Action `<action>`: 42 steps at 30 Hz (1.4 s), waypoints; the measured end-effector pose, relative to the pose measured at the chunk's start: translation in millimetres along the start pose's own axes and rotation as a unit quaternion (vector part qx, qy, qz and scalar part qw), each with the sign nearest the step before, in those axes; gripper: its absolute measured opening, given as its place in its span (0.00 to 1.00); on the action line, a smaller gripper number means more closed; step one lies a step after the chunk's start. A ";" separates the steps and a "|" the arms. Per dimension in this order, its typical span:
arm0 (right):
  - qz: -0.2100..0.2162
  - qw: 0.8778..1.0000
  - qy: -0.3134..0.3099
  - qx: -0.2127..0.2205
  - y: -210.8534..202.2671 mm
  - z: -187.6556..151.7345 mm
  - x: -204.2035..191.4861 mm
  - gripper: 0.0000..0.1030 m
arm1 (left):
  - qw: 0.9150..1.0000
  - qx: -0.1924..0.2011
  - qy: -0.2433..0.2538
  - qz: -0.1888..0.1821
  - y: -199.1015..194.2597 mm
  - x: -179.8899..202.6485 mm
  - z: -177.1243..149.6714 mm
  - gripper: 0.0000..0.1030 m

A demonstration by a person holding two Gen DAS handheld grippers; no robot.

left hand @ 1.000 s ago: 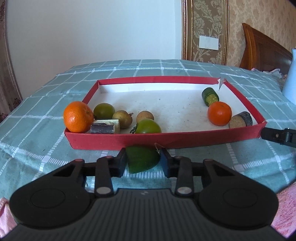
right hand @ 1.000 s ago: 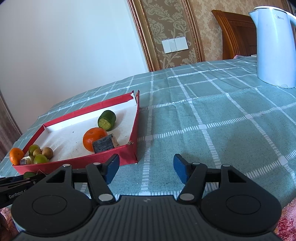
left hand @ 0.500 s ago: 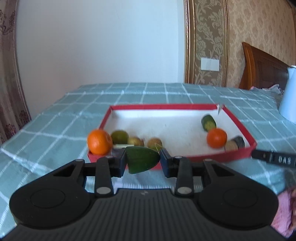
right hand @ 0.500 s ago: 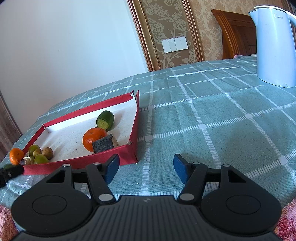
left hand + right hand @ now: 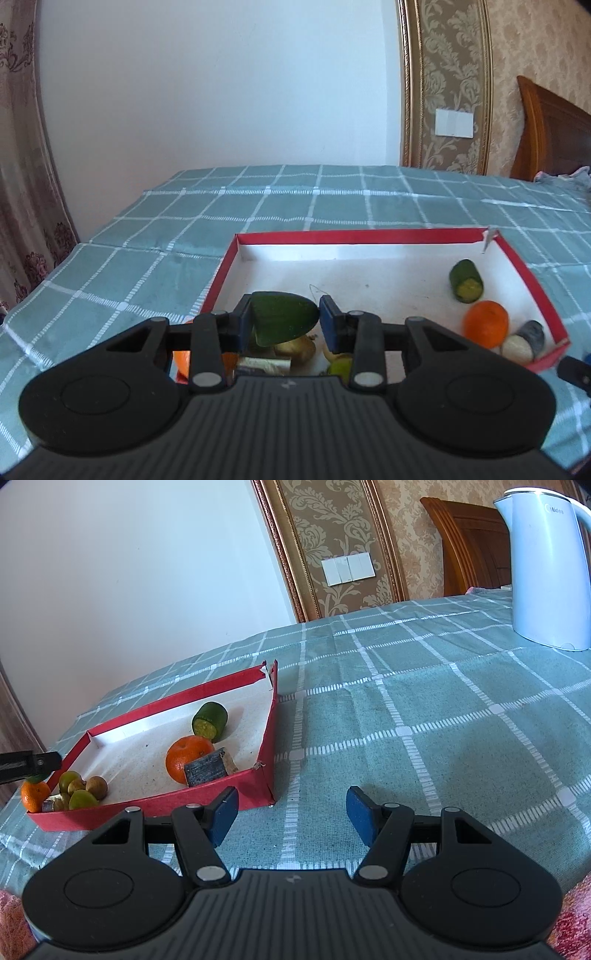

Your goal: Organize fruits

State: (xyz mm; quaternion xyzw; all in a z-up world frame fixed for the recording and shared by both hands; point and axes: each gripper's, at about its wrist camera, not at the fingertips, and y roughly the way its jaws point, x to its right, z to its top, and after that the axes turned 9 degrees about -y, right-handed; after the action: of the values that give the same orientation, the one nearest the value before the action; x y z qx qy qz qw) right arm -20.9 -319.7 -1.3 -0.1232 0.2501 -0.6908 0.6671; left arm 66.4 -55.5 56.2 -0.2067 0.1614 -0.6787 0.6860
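My left gripper (image 5: 282,319) is shut on a dark green fruit piece (image 5: 282,317) and holds it above the near left part of the red tray (image 5: 354,236). Under it lie an orange (image 5: 183,360), brown fruits (image 5: 295,347) and a green fruit (image 5: 341,365), partly hidden. At the tray's right lie a cut cucumber piece (image 5: 465,280), an orange (image 5: 485,325) and a dark cut piece (image 5: 526,339). My right gripper (image 5: 291,816) is open and empty over the cloth, right of the tray (image 5: 267,738).
The table has a green checked cloth (image 5: 424,709). A white kettle (image 5: 546,568) stands at the far right. A wooden headboard (image 5: 469,546) and a wall are behind. A curtain (image 5: 22,184) hangs at the left.
My left gripper has risen and moved forward with the green piece, from in front of the tray to above its near left part. The right gripper has stayed still.
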 end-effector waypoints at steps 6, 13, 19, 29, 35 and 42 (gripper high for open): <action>0.003 1.000 0.004 0.000 -0.3 0.3 1.1 0.63 | 1.000 -0.012 -0.001 0.007 19.0 1.7 4.1 0.33; 0.006 1.000 0.010 0.002 -0.6 0.2 2.7 0.63 | 1.000 -0.027 -0.013 -0.002 36.3 -1.5 3.6 0.33; 0.009 1.000 0.014 0.003 -0.6 0.0 4.0 0.64 | 0.999 -0.024 -0.017 -0.027 35.5 -8.9 2.3 0.35; 0.015 1.000 0.024 0.006 -1.2 0.1 6.7 0.64 | 0.996 0.036 -0.046 -0.068 -5.0 -32.8 14.5 1.00; 0.020 0.999 0.030 0.008 -1.5 -0.1 8.3 0.64 | 0.991 0.065 -0.091 -0.074 -44.0 -66.7 21.0 1.00; 0.018 0.999 0.028 0.007 -0.9 0.1 7.5 0.64 | 0.991 0.077 -0.072 -0.077 -73.6 -69.3 1.6 1.00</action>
State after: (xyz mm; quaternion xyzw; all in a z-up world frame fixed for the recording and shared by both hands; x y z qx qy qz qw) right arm -22.2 -327.1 -2.0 -0.0944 0.2663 -0.6835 0.6730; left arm 1.7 14.2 90.5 -0.2133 0.0430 -0.7234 0.6553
